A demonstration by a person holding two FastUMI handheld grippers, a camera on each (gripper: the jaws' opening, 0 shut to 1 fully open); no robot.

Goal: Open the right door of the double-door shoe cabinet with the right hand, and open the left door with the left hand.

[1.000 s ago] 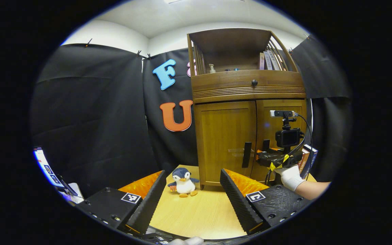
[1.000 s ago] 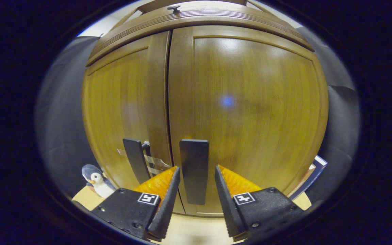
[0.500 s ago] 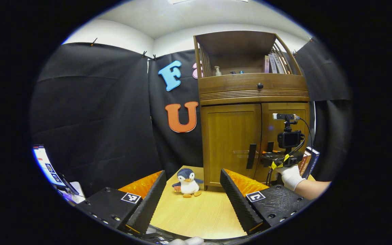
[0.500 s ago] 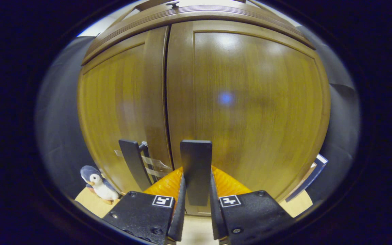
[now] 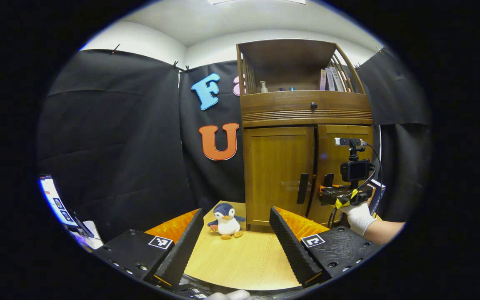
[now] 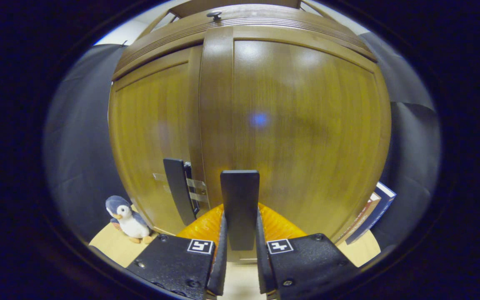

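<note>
Right hand-held gripper clamped on right door handle; left hand-held gripper apart.

The right hand-held gripper has both fingers pressed on the right door handle of the shoe cabinet. The right door stands slightly ajar; the left door is closed. The left hand-held gripper hangs spread over the bench, well short of the cabinet. A toy penguin sits near the cabinet's left front corner.

Brown wooden shoe cabinet on the tabletop, right door slightly ajar, left door closed.
</note>
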